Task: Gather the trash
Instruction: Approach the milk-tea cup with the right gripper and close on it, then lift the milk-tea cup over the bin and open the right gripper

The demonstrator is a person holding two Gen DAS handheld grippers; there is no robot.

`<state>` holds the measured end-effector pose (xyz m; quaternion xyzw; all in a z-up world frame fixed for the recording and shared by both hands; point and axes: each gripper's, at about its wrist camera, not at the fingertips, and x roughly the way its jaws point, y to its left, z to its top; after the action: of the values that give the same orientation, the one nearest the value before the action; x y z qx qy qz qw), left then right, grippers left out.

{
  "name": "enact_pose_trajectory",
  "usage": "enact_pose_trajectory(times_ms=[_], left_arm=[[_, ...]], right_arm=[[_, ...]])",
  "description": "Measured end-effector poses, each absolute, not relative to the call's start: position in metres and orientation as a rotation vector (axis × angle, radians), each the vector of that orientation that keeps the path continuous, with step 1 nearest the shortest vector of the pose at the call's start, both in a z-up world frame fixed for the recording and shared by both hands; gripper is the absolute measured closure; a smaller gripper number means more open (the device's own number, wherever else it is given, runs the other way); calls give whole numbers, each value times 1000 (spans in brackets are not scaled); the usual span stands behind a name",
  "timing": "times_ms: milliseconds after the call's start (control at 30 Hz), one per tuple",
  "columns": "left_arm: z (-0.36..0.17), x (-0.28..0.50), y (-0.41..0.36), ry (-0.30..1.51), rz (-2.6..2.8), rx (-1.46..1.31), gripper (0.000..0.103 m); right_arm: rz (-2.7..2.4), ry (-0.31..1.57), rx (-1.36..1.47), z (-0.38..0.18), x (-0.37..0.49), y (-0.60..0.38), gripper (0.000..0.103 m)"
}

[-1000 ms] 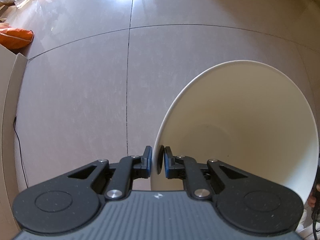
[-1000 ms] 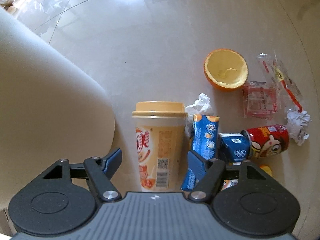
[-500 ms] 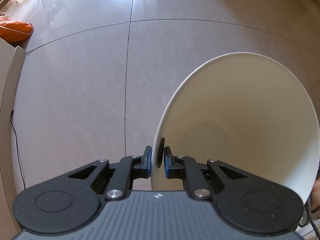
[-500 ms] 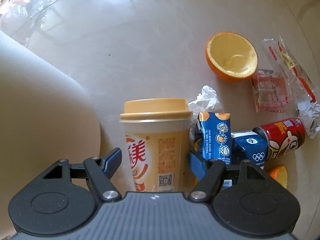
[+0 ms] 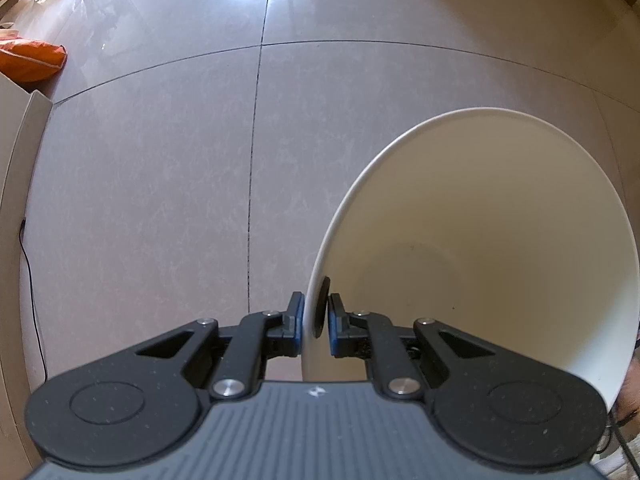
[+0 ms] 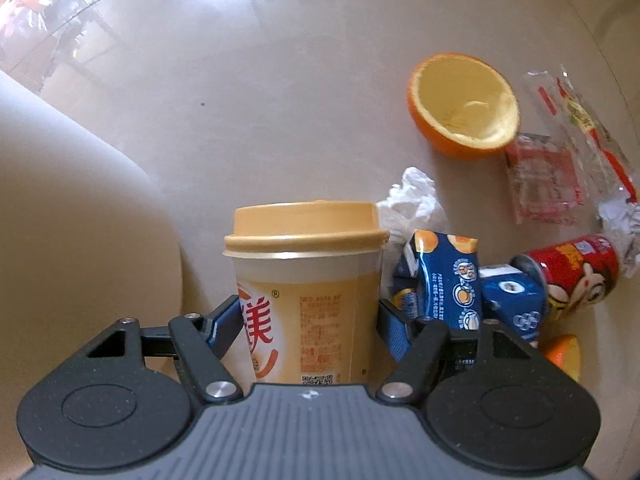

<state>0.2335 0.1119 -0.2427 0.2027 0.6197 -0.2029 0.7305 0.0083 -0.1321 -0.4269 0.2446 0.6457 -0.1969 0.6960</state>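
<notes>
My left gripper [image 5: 313, 320] is shut on the near rim of a white trash bin [image 5: 500, 248], whose bare inside faces the camera. In the right wrist view the bin's outer wall [image 6: 72, 232] fills the left side. A tall orange-lidded paper cup [image 6: 306, 276] stands between the fingers of my right gripper [image 6: 308, 320], which is open, its pads close beside the cup's walls. To the cup's right lie a blue juice carton [image 6: 448, 276], a second blue carton [image 6: 512, 304], a red can [image 6: 576, 268], crumpled tissue [image 6: 412, 200] and a hollow orange half [image 6: 464, 108].
Clear plastic wrappers [image 6: 560, 160] and a paper ball [image 6: 620, 220] lie at the far right, with an orange peel piece [image 6: 564, 352] beside the gripper. Tiled floor stretches ahead. An orange bag [image 5: 28, 60], a beige panel edge [image 5: 16, 168] and a black cable [image 5: 32, 300] are at the left.
My right gripper has moved forward, so the cup now sits deep between its fingers and looks larger. The left gripper keeps its hold on the bin, which shifted slightly.
</notes>
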Motion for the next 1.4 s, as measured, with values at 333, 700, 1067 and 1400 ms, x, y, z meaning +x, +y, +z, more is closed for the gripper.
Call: enact_pose_trajectory(times_ms=[333,700,1067,1400], left_arm=[[-243,231,110,1358,-446,454,93],[-242,229,107,1352,-447,455,93],[-241,224,109,1339,-451,466,92],[-239,225,110,1344,-451,457,92]], right_arm=[[-376,1473,500,-374,7,-146,28],[-218,1448,248,-227,18,-125,27],[-14,1254,143,-107,49,-57,27],[49,1201,110,-112,61,-27,9]])
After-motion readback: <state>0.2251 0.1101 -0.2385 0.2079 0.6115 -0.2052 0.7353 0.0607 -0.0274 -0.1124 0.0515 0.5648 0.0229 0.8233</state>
